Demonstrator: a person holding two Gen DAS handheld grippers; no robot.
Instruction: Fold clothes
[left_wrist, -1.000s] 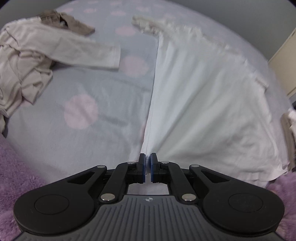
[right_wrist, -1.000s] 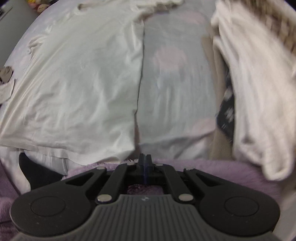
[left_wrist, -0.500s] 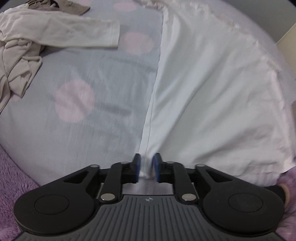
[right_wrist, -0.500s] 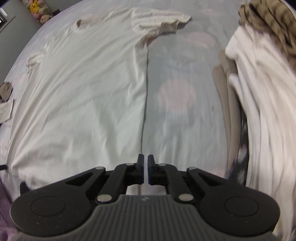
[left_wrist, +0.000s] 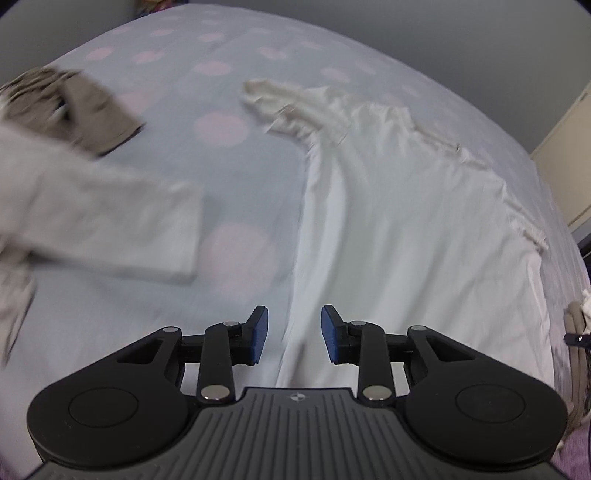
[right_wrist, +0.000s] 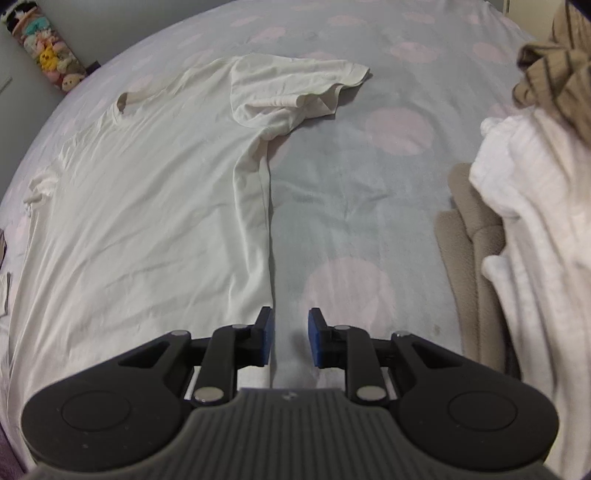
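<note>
A white T-shirt (left_wrist: 406, 221) lies spread flat on the bed, one short sleeve (left_wrist: 280, 99) bunched at its far corner. My left gripper (left_wrist: 294, 334) hovers over the shirt's left side edge; its jaws are opening and the edge runs between the blue pads without being pressed. In the right wrist view the same T-shirt (right_wrist: 140, 206) fills the left half, its sleeve (right_wrist: 295, 88) crumpled at the top. My right gripper (right_wrist: 290, 336) is just right of the shirt's side seam, over bare sheet; its jaws are opening with nothing between them.
The bed sheet (right_wrist: 351, 184) is pale blue with pink dots. A cream long-sleeved garment (left_wrist: 92, 221) and a brown one (left_wrist: 81, 107) lie at left in the left wrist view. White, beige and striped brown clothes (right_wrist: 524, 221) are piled at right. Plush toys (right_wrist: 48, 55) stand far left.
Both grippers went from shut to parted jaws. The left one let go of the shirt's edge. Both moved along the shirt's side edges toward the sleeves, leaving the purple blanket out of view.
</note>
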